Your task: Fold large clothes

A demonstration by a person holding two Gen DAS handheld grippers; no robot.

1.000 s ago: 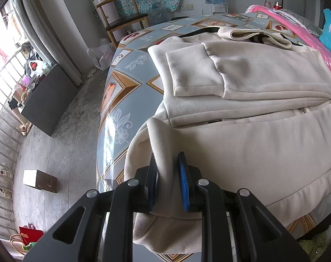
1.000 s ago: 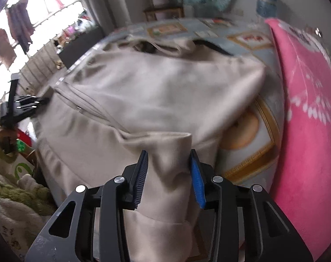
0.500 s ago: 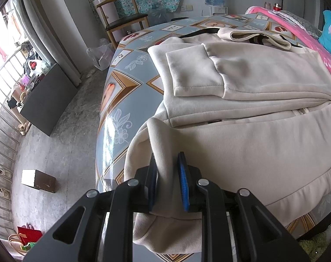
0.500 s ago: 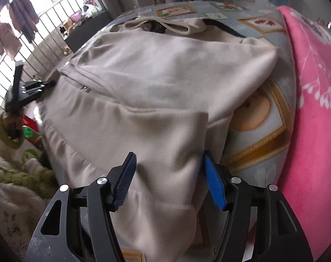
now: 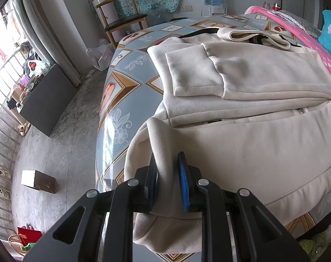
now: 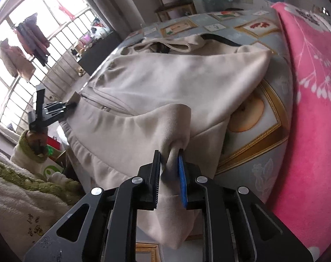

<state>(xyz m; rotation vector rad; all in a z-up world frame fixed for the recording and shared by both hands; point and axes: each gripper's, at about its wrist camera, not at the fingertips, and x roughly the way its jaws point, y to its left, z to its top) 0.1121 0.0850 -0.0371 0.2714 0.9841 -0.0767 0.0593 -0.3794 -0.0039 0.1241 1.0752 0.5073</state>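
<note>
A large cream zip jacket lies spread on the bed's patterned blue cover, one sleeve folded across its chest. My left gripper is shut on the jacket's near hem corner at the bed edge. In the right wrist view the jacket fills the middle. My right gripper has its jaws closing, with a raised fold of the hem pinched between the pads. The left gripper shows at the far left there, held by a hand in a green sleeve.
A pink blanket covers the bed's right side. A wooden chair, a dark cabinet and a small box stand on the concrete floor to the left. A barred window with hanging clothes lies beyond.
The right gripper let go and opened wide over the hem, then closed again on a bunched fold and lifted it slightly. The left gripper kept its grip and stayed put.
</note>
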